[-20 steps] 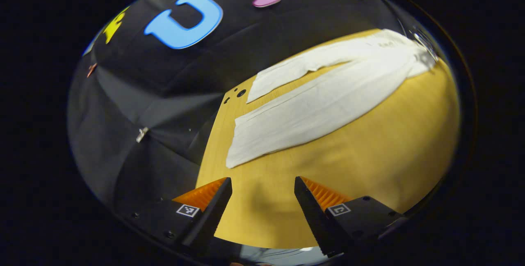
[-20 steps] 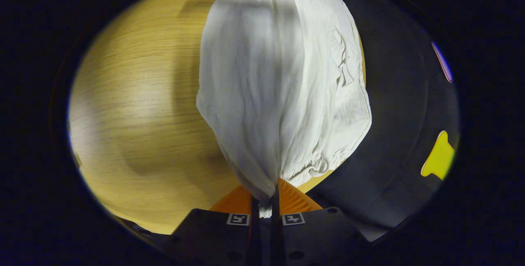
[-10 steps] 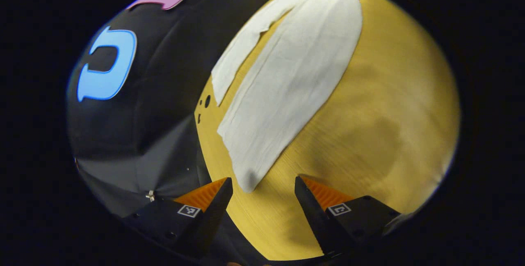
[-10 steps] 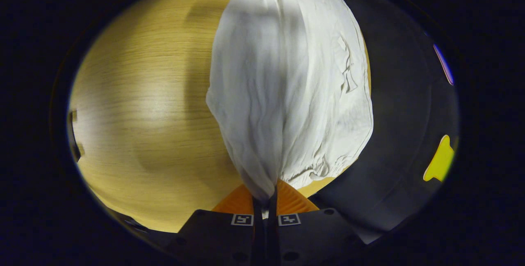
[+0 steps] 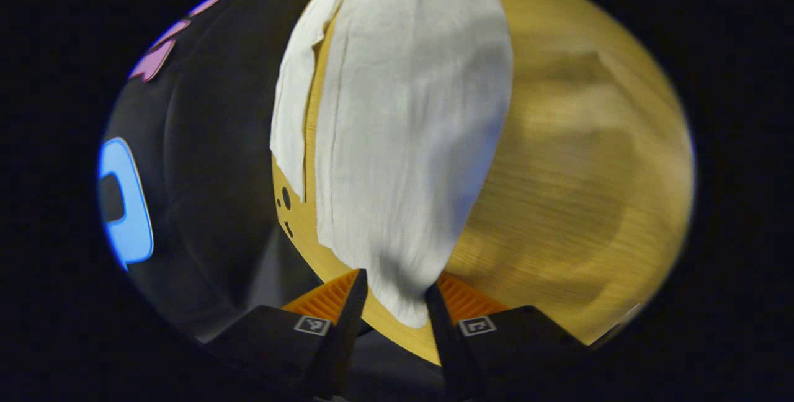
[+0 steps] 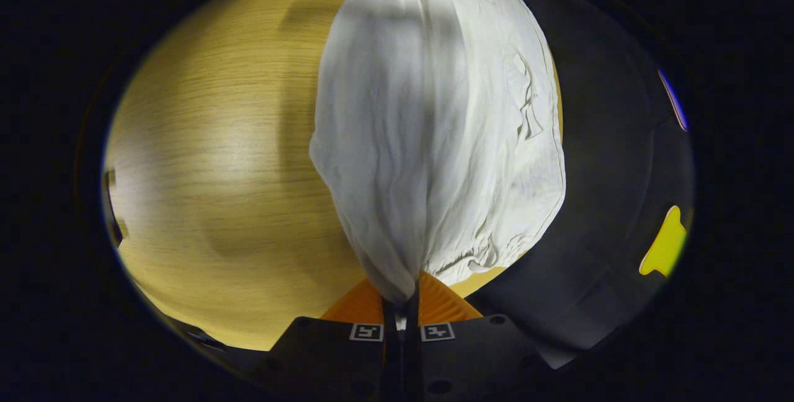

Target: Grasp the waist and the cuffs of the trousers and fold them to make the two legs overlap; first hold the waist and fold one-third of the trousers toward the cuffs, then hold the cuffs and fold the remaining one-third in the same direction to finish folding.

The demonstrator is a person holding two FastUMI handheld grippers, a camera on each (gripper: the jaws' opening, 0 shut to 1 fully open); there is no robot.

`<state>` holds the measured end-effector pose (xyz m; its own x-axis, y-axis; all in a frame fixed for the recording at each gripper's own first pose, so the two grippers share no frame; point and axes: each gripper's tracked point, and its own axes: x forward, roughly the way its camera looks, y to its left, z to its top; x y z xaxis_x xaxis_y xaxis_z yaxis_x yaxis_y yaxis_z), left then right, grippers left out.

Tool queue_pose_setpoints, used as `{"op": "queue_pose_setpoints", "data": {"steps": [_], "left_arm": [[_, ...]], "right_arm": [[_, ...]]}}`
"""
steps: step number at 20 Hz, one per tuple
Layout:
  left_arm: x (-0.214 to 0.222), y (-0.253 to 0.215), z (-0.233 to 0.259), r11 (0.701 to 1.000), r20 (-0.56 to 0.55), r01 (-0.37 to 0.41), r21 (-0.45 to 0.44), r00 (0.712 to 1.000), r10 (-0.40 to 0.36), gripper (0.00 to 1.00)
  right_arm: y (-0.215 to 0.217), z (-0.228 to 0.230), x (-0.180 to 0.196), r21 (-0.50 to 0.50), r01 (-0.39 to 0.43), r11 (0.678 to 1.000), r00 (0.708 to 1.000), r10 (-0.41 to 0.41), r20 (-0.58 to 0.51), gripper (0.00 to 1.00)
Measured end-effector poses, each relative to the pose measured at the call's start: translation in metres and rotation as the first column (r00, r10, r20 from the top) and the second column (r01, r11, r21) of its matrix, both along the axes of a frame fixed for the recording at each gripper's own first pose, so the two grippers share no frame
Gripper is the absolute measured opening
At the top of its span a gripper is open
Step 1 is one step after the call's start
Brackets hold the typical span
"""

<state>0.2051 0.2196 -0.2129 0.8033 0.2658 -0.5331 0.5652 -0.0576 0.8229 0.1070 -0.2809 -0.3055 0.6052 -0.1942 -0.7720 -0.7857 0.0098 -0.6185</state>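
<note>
White trousers lie flat on the wooden table, legs stretching away in the left gripper view. The far leg is spread a little apart from the near one. The near leg's cuff reaches in between the fingers of my left gripper, whose jaws are narrowed around it with a gap still showing. In the right gripper view the waist of the trousers bunches up from the table into my right gripper, which is shut on the fabric.
The table's edge with small dark holes runs close beside the cuffs, with black booth cloth beyond it. At the waist end the table edge and black cloth lie just right of the trousers. Bare wood stretches on the other side.
My left gripper swung in toward the near leg's cuff, which now lies between its fingers, and the jaws have narrowed. The right gripper has kept its hold on the waist, barely moving.
</note>
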Motion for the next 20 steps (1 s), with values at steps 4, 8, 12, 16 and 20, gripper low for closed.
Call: {"op": "queue_pose_setpoints", "data": {"steps": [4,8,12,16,20], "left_arm": [[0.017,0.000,-0.003,0.999,-0.020,0.011,0.048,1.000,-0.010,0.26],[0.014,-0.001,-0.005,0.999,0.017,-0.019,-0.027,1.000,0.020,0.06],[0.006,-0.008,-0.009,0.969,0.054,-0.089,-0.232,0.993,0.104,0.05],[-0.010,-0.007,0.009,0.901,0.176,-0.125,-0.417,0.961,0.214,0.05],[-0.010,-0.017,0.044,0.766,0.259,-0.129,-0.630,0.895,0.364,0.05]], "right_arm": [[0.001,0.001,0.000,-0.014,-0.006,1.000,1.000,0.006,0.005,0.07],[0.000,0.001,-0.001,-0.020,-0.010,1.000,1.000,0.010,0.011,0.07],[-0.001,0.003,0.001,0.008,0.009,1.000,1.000,-0.009,0.019,0.07],[0.004,0.029,0.001,0.139,0.073,0.988,0.988,-0.090,0.124,0.07],[0.007,0.066,0.020,0.264,0.155,0.952,0.953,-0.215,0.215,0.07]]}}
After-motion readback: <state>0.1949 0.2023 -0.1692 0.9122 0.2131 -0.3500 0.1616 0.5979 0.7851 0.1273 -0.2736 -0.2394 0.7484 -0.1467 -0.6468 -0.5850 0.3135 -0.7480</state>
